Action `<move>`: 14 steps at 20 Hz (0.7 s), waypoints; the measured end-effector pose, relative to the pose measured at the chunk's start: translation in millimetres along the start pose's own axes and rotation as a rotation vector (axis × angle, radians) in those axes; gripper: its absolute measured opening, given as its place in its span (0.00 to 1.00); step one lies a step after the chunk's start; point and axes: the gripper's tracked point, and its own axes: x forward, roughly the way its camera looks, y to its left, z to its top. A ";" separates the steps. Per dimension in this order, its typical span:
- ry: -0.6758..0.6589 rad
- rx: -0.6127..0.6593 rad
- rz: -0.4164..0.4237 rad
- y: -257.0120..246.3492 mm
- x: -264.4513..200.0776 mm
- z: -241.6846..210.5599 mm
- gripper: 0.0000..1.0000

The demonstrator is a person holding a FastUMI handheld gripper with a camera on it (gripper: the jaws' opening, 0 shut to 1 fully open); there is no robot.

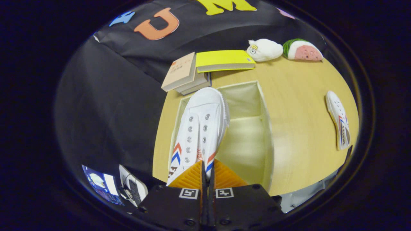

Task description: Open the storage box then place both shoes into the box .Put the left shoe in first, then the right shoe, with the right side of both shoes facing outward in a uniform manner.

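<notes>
An open cream storage box [266, 134] sits on a round wooden table [301, 112]. Over the box's left side, the gripper [207, 170] holds a white shoe [200, 128], fingers nearly closed and pinching its heel collar, toe pointing away. Beyond the box lie stacked books [183, 73], a yellow book [223, 60] and two plush toys [265, 49]. Right of the box, well apart, lies the second shoe [338, 120].

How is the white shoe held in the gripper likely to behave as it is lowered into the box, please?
Pinched at its heel end by the gripper, the shoe will probably droop or swing toe-first. Its canvas upper looks soft, so it may fold. It seems light; the open box looks like soft fabric, so its walls may give.
</notes>
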 end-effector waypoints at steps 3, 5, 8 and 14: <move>0.064 0.022 -0.026 -6.8 21.9 -8.0 0.06; 0.097 0.026 -0.036 -10.9 33.5 -11.2 0.06; 0.132 0.061 -0.040 -13.1 39.8 -13.4 0.06; 0.189 0.043 -0.048 -10.3 72.9 -16.2 0.06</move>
